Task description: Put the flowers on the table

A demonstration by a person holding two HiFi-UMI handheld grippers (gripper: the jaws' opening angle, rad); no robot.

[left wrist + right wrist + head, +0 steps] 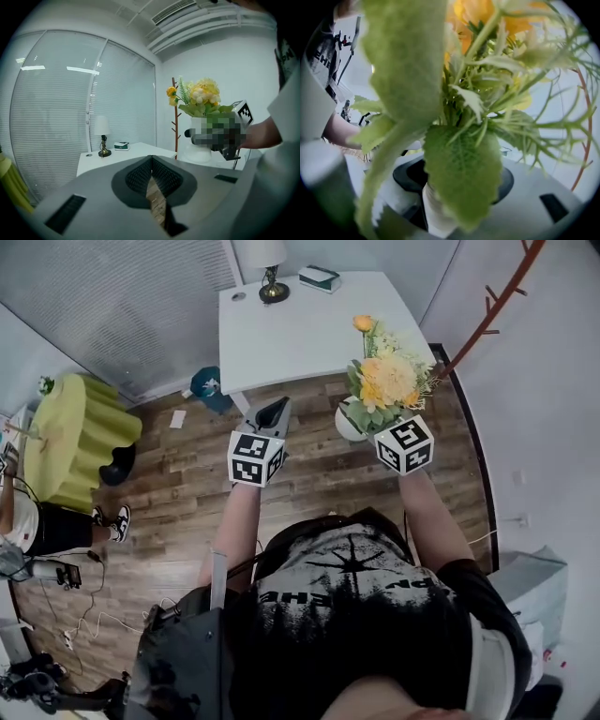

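Note:
A bunch of yellow and orange flowers (386, 379) with green leaves stands in a white vase (349, 423), held above the wooden floor just short of the white table (309, 334). My right gripper (375, 427) is shut on the vase; in the right gripper view the white vase (436, 213) sits between the jaws and leaves fill the picture. My left gripper (272, 413) is beside it to the left, its jaws closed together with nothing between them (152, 176). From the left gripper view the flowers (199, 96) and vase (199, 150) show at the right.
On the table's far edge stand a lamp (272, 277) and a small green box (319, 277). A brown coat stand (487, 320) rises at the right by the wall. A yellow-green draped round table (75, 437) is at the left, with a blue object (208, 385) on the floor.

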